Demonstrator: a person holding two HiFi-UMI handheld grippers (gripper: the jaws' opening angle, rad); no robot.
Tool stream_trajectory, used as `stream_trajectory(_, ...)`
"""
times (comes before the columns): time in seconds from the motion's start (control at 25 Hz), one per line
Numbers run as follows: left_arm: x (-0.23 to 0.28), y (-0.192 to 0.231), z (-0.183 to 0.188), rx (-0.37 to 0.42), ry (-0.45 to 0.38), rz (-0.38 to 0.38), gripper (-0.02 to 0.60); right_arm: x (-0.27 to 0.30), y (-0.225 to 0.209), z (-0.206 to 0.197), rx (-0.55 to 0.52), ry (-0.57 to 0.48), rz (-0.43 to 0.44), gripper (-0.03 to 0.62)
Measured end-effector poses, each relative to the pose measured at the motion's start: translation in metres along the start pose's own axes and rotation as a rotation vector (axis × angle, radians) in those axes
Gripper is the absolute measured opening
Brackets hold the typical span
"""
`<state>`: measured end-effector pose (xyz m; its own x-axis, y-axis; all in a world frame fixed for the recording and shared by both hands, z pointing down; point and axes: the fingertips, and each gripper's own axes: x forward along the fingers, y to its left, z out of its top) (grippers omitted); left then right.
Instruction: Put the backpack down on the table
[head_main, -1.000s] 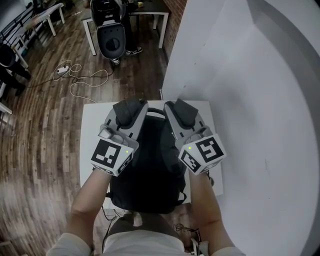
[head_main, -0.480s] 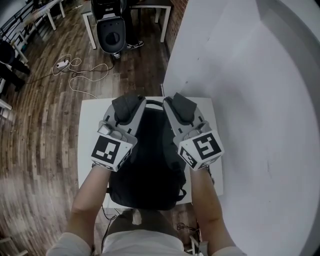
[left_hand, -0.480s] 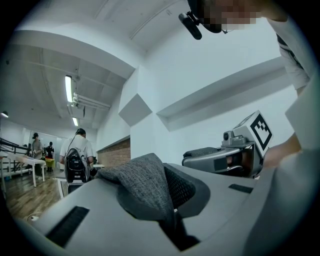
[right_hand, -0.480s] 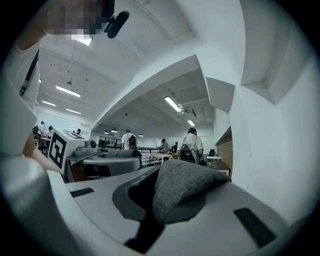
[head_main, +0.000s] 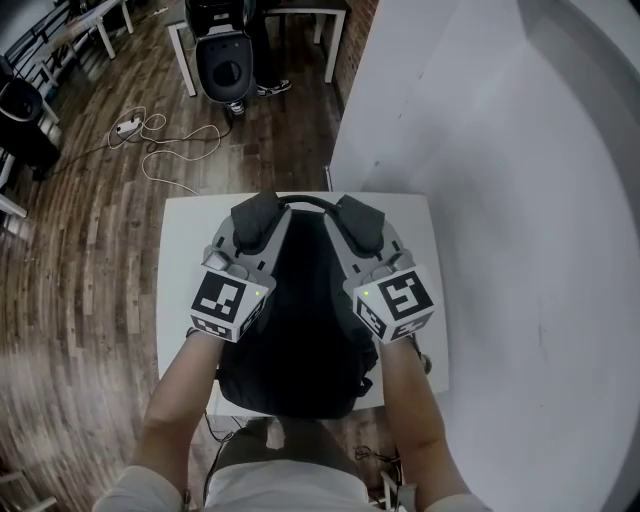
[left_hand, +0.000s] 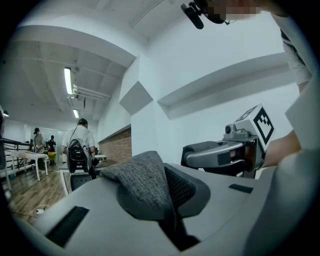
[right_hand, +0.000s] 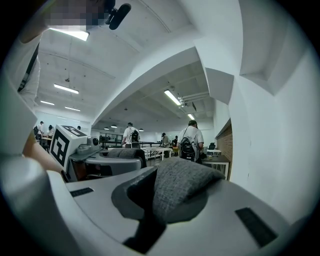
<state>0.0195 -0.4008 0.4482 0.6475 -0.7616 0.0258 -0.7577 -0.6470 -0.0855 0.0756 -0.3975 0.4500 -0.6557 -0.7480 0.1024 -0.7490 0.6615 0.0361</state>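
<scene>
A black backpack sits on the small white table, its carry handle at the far end. My left gripper is shut on the grey padded left shoulder strap. The right gripper is shut on the right strap. Both point level, side by side over the bag's top. In the left gripper view the strap bulges out between the jaws, with the right gripper alongside. The right gripper view shows its jaws the same way. The bag's near end overhangs the table edge by my body.
A white wall runs close along the table's right side. Wooden floor lies to the left, with a cable and power strip. A person wearing a black backpack stands by a white table farther off.
Both grippers have sunk with the straps still pinched in them, and the backpack has come down lower onto the table.
</scene>
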Motion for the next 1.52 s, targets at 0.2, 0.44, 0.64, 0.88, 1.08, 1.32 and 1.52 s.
stream_trajectory(0.2, -0.003, -0.003, -0.017, -0.009, 0.037, -0.002, 0.028, -0.001, 0.004, -0.016, 0.009, 0.031, -0.001, 0.046)
stream_trajectory(0.44, -0.001, -0.006, -0.034, -0.018, 0.070, -0.004, 0.029, -0.004, 0.006, -0.033, 0.017, 0.061, 0.002, 0.046)
stream_trajectory(0.64, -0.012, -0.010, -0.044, -0.024, 0.101, -0.010, 0.028, -0.008, 0.016, -0.043, 0.019, 0.084, 0.005, 0.046)
stream_trajectory(0.88, -0.024, -0.015, -0.051, -0.028, 0.120, -0.017, 0.029, -0.016, 0.026, -0.050, 0.024, 0.095, -0.002, 0.048)
stream_trajectory(1.08, -0.032, -0.020, -0.055, -0.018, 0.125, -0.019, 0.029, -0.025, 0.036, -0.059, 0.013, 0.116, -0.011, 0.048)
stream_trajectory(1.32, -0.041, -0.026, -0.063, -0.010, 0.132, -0.027, 0.029, -0.033, 0.045, -0.072, 0.014, 0.143, -0.026, 0.053)
stream_trajectory(1.52, -0.056, -0.030, -0.067, -0.011, 0.151, -0.032, 0.029, -0.043, 0.056, -0.079, 0.045, 0.171, -0.033, 0.064)
